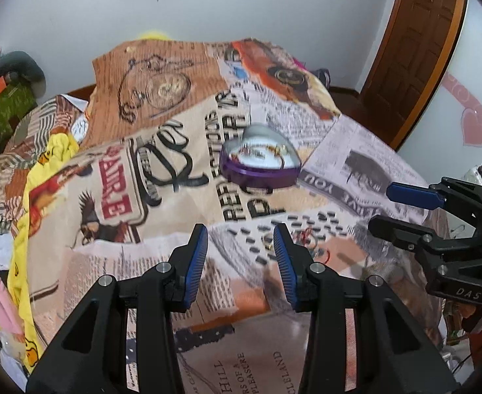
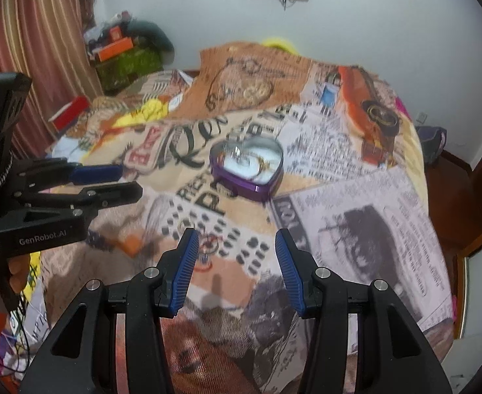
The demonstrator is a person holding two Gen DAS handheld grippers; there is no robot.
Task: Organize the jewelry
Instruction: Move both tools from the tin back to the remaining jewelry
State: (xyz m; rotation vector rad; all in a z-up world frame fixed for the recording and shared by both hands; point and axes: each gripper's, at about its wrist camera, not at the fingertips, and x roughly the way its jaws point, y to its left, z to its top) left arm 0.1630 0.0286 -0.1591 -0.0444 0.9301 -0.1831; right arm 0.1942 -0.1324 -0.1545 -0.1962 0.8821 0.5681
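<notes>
A purple heart-shaped box (image 1: 257,177) (image 2: 237,187) lies open on the bed, with a gold piece (image 1: 280,150) (image 2: 264,164) and other jewelry on its white lining. A red string bracelet (image 1: 309,240) (image 2: 209,246) lies on the bedspread, just past the fingertips. My left gripper (image 1: 241,229) (image 2: 131,182) is open with nothing between its blue pads; the bracelet sits right of its right finger. My right gripper (image 2: 237,233) (image 1: 380,208) is also open and empty, and the bracelet lies beside its left finger. Both point down at the bed, short of the box.
A newspaper-print bedspread (image 1: 355,151) covers the bed. Yellow cloth (image 1: 57,151) is bunched at the left side. Boxes and clutter (image 2: 122,52) stand by a striped curtain (image 2: 27,49) at the back left. A wooden door (image 1: 414,49) is at the right.
</notes>
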